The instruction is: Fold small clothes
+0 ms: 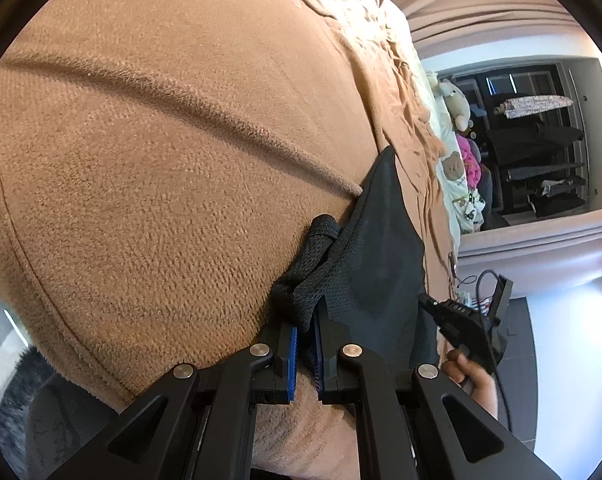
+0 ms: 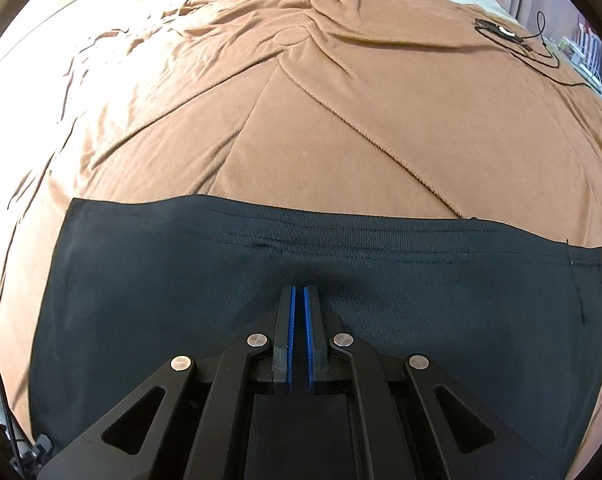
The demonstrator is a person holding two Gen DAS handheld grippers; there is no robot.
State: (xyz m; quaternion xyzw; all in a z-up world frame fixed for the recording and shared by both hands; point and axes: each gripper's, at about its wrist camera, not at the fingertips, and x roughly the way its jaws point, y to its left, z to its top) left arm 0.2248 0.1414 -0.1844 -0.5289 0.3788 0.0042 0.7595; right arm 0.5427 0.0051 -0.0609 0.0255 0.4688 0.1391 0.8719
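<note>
A plain tan-brown blanket [image 2: 341,128] covers the bed. On it lies a black garment [image 2: 421,280] of fine mesh-knit fabric, with no print. Both the left gripper [image 1: 306,332] and the right gripper [image 2: 299,292] are black with 2 bright blue pads and silver rivets. Near the bed's far edge sits white bedding [image 1: 455,172] printed with brown bears.

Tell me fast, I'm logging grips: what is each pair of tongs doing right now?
Left tongs: closed on a bunched corner of the black mesh garment.
Right tongs: closed, over the garment; holding it or not cannot be told.
</note>
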